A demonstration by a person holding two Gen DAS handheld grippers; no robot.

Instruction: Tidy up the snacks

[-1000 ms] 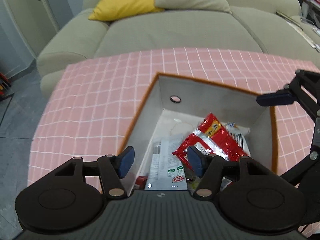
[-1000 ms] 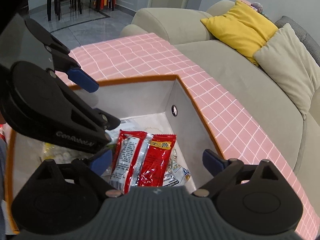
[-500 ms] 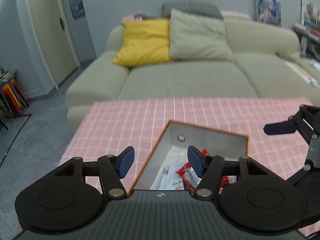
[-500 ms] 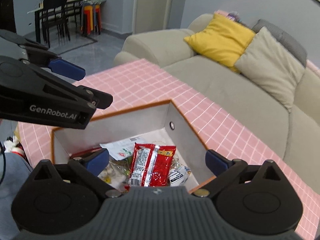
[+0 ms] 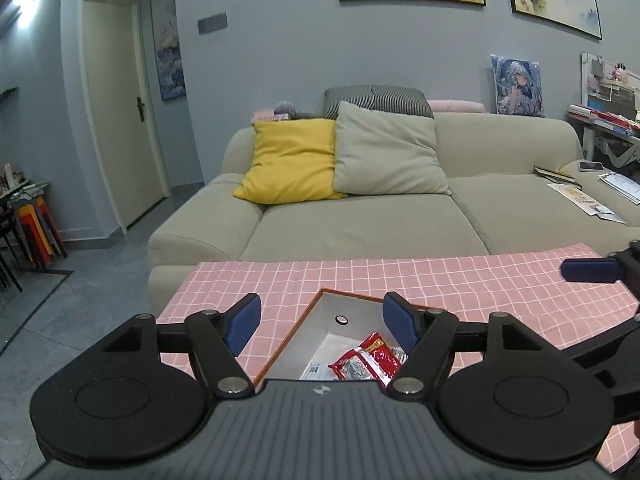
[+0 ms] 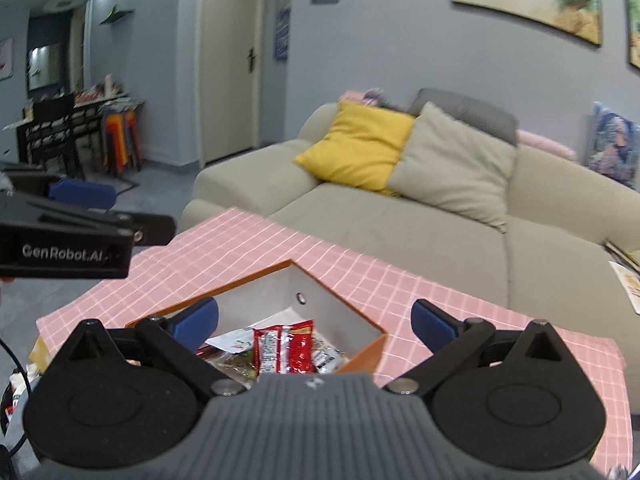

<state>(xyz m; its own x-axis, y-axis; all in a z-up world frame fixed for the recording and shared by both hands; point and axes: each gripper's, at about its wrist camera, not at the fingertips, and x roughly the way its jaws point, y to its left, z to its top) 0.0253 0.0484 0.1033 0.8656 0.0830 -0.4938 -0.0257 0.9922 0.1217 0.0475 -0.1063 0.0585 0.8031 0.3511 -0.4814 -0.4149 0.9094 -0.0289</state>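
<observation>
Snacks, among them a red foil packet (image 5: 366, 362), are lying inside an orange-rimmed grey box (image 5: 304, 326) on the pink checked table (image 5: 460, 280); both black grippers, left (image 5: 322, 324) and right (image 6: 316, 320), are hovering above, fingers wide apart, gripping nothing.

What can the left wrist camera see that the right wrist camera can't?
Only the left wrist view shows the phone and the papers at the sofa's far right end. Only the right wrist view shows the dining table with dark chairs and the "GenRobot.AI" lettering on the left gripper. Both show the orange-rimmed box, the red snack packet inside it, the pink checked cloth and the yellow cushion.
</observation>
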